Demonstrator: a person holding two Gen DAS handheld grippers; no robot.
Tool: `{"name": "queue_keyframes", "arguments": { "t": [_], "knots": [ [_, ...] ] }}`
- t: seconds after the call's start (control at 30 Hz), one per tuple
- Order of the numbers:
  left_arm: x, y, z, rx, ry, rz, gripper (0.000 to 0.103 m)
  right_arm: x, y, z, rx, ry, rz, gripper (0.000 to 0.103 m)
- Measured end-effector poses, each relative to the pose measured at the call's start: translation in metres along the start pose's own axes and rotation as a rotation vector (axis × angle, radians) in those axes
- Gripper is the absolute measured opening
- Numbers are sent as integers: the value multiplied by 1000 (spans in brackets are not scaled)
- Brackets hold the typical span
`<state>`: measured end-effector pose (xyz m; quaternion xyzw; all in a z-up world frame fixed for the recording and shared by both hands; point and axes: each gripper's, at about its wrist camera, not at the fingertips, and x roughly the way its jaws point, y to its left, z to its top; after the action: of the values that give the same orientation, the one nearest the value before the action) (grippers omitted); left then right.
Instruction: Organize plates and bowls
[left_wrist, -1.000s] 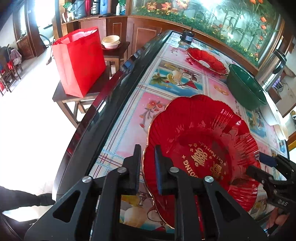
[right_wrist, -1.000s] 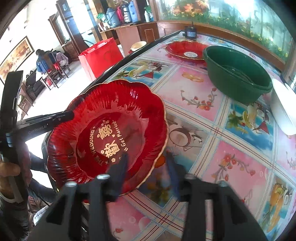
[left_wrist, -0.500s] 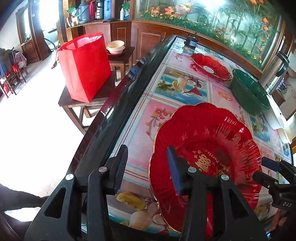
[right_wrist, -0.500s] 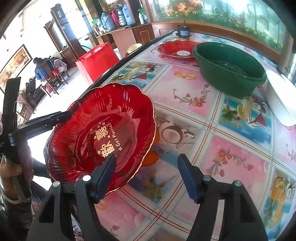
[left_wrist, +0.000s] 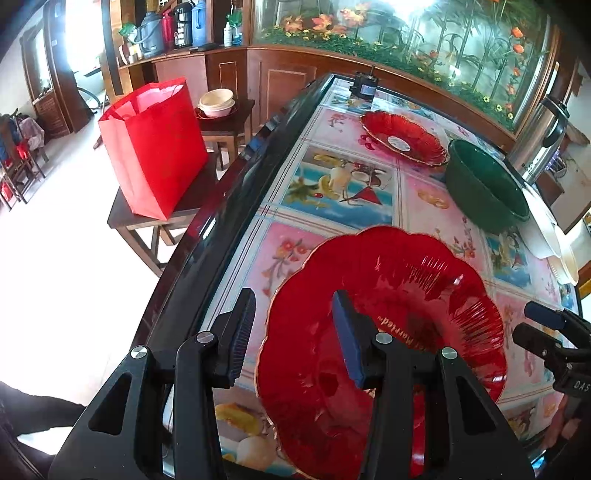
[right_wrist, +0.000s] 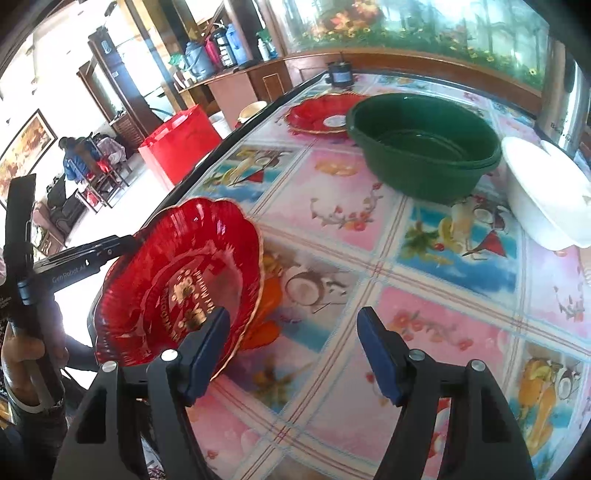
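Observation:
A red scalloped plate with gold lettering (left_wrist: 399, 306) lies at the near end of the table; it also shows in the right wrist view (right_wrist: 177, 280). My left gripper (left_wrist: 293, 332) is open, with the plate's near-left rim between its fingers and not clamped. My right gripper (right_wrist: 291, 350) is open and empty, just right of the plate. A second red plate (left_wrist: 402, 136) lies at the far end, next to a green bowl (left_wrist: 484, 188), which also shows in the right wrist view (right_wrist: 424, 144). A white lidded dish (right_wrist: 543, 192) sits right of the bowl.
The table (left_wrist: 332, 199) has a colourful fruit-print cloth and a dark left edge (left_wrist: 210, 236). A red bag (left_wrist: 155, 147) stands on a low side table left of it, near stacked cream bowls (left_wrist: 218, 103). A small black motor (left_wrist: 364, 86) sits at the far end.
Both grippers have opened: the left was shut on the plate's rim and the right was narrow at its edge. The plate now lies released, and the right gripper has drawn off to the right.

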<state>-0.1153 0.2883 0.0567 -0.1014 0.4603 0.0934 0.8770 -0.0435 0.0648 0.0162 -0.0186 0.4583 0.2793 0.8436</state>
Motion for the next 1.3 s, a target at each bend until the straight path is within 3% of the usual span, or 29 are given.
{"name": "queue_keyframes", "arguments": {
  "t": [0.47,0.77,0.93,1.3],
  "knots": [
    [-2,-8,34,26,-8,-3,43,16,-7,36,-5,2,6,72],
    [5,-13,63,25,3,-16,43,37,-11,78,43,-14,95,72],
    [14,-20,83,40,14,-16,43,70,-10,103,68,23,137,74],
    [32,-27,96,63,27,4,43,81,-52,126,162,-9,65,74]
  ]
}}
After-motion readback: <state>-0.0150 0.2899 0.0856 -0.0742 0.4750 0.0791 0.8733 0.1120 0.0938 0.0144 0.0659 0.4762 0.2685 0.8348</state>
